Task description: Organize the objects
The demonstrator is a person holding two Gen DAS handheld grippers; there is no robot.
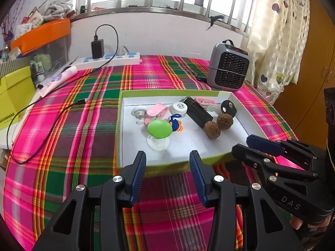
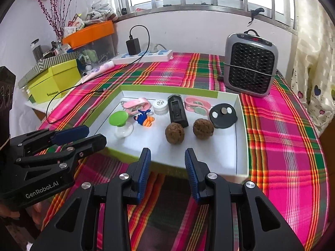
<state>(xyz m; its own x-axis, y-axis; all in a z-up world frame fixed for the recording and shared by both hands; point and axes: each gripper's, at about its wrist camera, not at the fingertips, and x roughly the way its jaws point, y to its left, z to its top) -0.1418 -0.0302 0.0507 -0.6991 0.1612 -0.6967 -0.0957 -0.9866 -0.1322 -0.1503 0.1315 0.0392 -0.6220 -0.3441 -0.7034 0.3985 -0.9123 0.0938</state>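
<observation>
A shallow white tray with a green rim (image 1: 171,93) (image 2: 167,89) lies on the plaid tablecloth. In it are two brown walnuts (image 1: 212,130) (image 2: 174,133), a green knob on a clear base (image 1: 159,129) (image 2: 118,118), a black oblong case (image 1: 197,113) (image 2: 177,113), a white jar (image 1: 180,109), pink clips (image 1: 157,112), a blue and orange cord (image 2: 144,119) and a black disc (image 2: 223,115). My left gripper (image 1: 167,160) (image 2: 96,134) hangs open over the tray's near rim, holding nothing. My right gripper (image 2: 167,152) (image 1: 241,145) hovers beside it, open and empty.
A grey fan heater (image 1: 229,67) (image 2: 250,64) stands behind the tray. A white power strip (image 1: 108,59) with a black charger and a trailing cable (image 1: 48,123) lies at the back left. A yellow-green box (image 2: 56,79) and an orange bin (image 2: 90,32) stand off the table's left edge.
</observation>
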